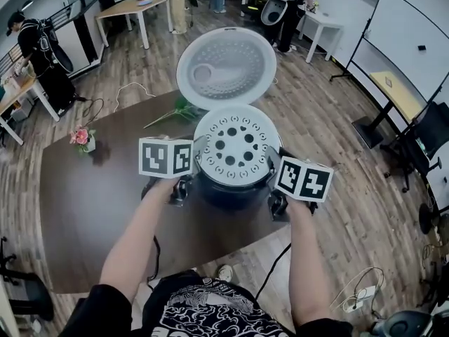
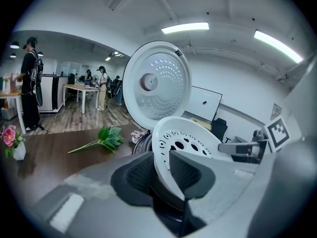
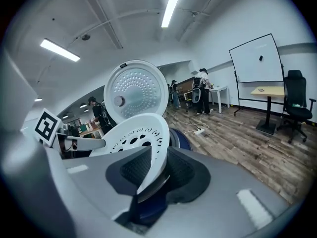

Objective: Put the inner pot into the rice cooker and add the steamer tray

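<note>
- Nearest the cam, your shirt [image 1: 203, 318]: white print on black, too warped to read as words.
- Left gripper [image 2: 161, 175]: jaws clenched on the left rim of the steamer tray [image 1: 233, 144]; the rim edge runs straight btwn the pads.
- Right gripper [image 3: 154, 175]: same on the opp. rim, jaws clamped onto the tray edge.
- Why two-sided: I'd judge that pinching opp. rims keeps the thin white tray level & centred, so it can't tip or jam on one side.
- Tray's spot: over the mouth of the dark rice cooker [image 1: 235, 194], centred on it. Seated or a touch above, can't tell.
- Inner pot: the tray covers the opening, so you can't confirm from here whether it's in. It's not seen elsewhere on the desk [image 1: 91, 209] either.
- Lid [image 1: 226, 67] stands swung up behind the cooker, prob. to leave the mouth free from above.
- Cooker sits near the desk's front edge, btwn your arms, so each gripper reaches its own side w/o crossing.
- Leafy sprig [image 1: 175, 111] & pink flower in a small vase [image 1: 83, 137] lie off to the left, apart from the cooker.
- Writing: none legible. The marker cube [image 1: 165, 158] on each gripper shows only black/white square patterns. No brand or label visible on cooker, lid or tray.
</note>
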Tool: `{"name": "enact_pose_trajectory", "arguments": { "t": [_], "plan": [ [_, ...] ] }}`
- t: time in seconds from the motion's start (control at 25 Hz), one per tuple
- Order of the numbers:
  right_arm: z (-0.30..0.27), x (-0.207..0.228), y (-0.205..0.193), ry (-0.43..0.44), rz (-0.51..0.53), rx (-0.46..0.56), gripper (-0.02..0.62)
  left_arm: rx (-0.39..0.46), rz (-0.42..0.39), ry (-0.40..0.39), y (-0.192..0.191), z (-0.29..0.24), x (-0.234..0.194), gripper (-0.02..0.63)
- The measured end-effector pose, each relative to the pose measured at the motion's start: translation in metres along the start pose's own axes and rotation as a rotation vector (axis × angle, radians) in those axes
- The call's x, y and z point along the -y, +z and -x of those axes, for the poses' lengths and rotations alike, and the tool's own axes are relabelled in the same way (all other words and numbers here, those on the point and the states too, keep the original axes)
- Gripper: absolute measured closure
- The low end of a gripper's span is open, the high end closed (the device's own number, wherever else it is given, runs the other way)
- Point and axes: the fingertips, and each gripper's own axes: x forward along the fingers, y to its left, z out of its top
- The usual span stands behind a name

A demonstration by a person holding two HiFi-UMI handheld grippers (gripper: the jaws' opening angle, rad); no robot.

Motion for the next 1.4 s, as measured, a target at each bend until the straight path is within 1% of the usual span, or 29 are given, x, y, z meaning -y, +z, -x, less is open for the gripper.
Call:
{"name": "enact_pose_trajectory", "arguments": {
  "t": [0.12,0.36,0.52,0.64,0.8,0.88,1.0,1.16,1.28,1.4],
  "plan": [
    [0.000,0.001,0.000,-0.036,0.032,0.005,0.491,-0.005,-0.045,0.003,-0.001,-0.001,0.001,0.509],
    [-0.001,-0.001,-0.001,-0.087,0.093,-0.003,0.483,-0.011,-0.098,0.002,-0.004,-0.002,0.000,0.497],
    [0.000,0.000,-0.002,-0.113,0.133,-0.001,0.482,-0.025,-0.128,0.013,-0.012,-0.005,0.003,0.488],
    [-0.001,-0.001,-0.001,-0.138,0.139,0.002,0.482,-0.026,-0.137,0.007,-0.012,-0.006,0.000,0.482],
    [-0.004,-0.007,0.001,-0.147,0.155,0.009,0.480,-0.019,-0.154,0.017,-0.009,-0.004,-0.006,0.479],
    [-0.002,-0.006,0.001,-0.154,0.163,0.011,0.469,-0.019,-0.159,0.019,-0.009,-0.004,-0.005,0.477],
    [0.000,-0.007,-0.004,-0.161,0.182,0.008,0.468,-0.023,-0.150,0.003,-0.012,-0.004,-0.003,0.451],
    [0.000,-0.014,-0.006,-0.150,0.184,0.018,0.465,-0.036,-0.202,0.014,-0.018,-0.001,-0.005,0.442],
    [0.003,-0.019,-0.005,-0.132,0.183,0.027,0.465,-0.049,-0.202,0.010,-0.025,0.003,-0.004,0.442],
    [0.006,-0.024,-0.001,-0.122,0.187,0.042,0.465,-0.022,-0.204,0.015,-0.020,0.007,-0.004,0.442]
  ]
}}
